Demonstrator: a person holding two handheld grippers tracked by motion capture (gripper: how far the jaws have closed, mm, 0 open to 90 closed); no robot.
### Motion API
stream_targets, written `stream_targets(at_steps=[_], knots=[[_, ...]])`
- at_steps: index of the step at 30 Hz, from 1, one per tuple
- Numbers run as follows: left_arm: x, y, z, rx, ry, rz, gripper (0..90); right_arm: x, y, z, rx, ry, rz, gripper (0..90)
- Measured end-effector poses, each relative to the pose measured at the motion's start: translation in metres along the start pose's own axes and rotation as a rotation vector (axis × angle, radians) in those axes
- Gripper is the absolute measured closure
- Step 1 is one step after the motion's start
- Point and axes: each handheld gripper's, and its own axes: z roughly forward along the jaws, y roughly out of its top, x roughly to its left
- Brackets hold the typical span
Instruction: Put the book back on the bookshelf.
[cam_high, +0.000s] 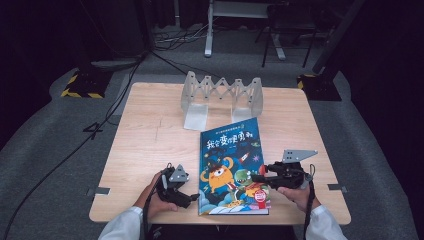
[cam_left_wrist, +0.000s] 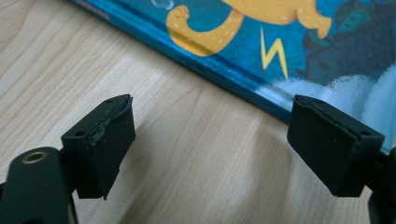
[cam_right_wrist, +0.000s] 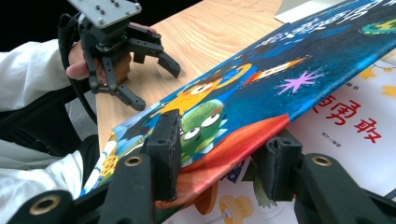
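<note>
A blue picture book (cam_high: 232, 160) with cartoon monsters lies on the wooden table (cam_high: 150, 135), near its front edge. In the right gripper view my right gripper (cam_right_wrist: 219, 158) is shut on the free edge of the front cover (cam_right_wrist: 261, 88), one jaw on top and one beneath. The cover is raised at a slant, and the white first page (cam_right_wrist: 355, 121) shows under it. From above, the right gripper (cam_high: 256, 179) sits at the book's right edge. My left gripper (cam_high: 192, 196) stands open beside the spine, resting low over the table. Nothing is between its jaws (cam_left_wrist: 210, 144); the book (cam_left_wrist: 280, 37) lies just beyond them.
A grey folding book rack (cam_high: 222, 95) stands at the table's back middle, with a pale flat base plate (cam_high: 196, 117) in front of it. Bare wood lies left of the book. Cables and stands are on the floor behind the table.
</note>
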Motion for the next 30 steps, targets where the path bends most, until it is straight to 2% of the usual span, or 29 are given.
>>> stream_targets(at_steps=[7,13,19,23,26,30], knots=[[0.004,0.005,0.001,-0.007,-0.034,-0.041,15.9,0.009,0.0,-0.002,-0.034,-0.026,-0.068,55.6],[0.003,0.009,-0.002,-0.015,-0.07,-0.015,16.3,0.013,0.0,-0.003,-0.051,-0.04,-0.096,55.7],[0.005,0.016,-0.002,-0.039,-0.101,-0.029,16.3,0.016,0.002,-0.004,-0.068,-0.059,-0.127,55.9],[0.005,0.019,0.002,-0.036,-0.096,-0.044,16.2,0.019,0.002,-0.004,-0.08,-0.065,-0.148,56.1],[0.006,0.021,0.006,-0.034,-0.113,-0.05,16.1,0.02,0.001,-0.005,-0.089,-0.069,-0.167,56.1],[0.007,0.024,0.006,-0.059,-0.117,-0.068,15.5,0.024,0.001,-0.006,-0.096,-0.075,-0.193,56.1]])
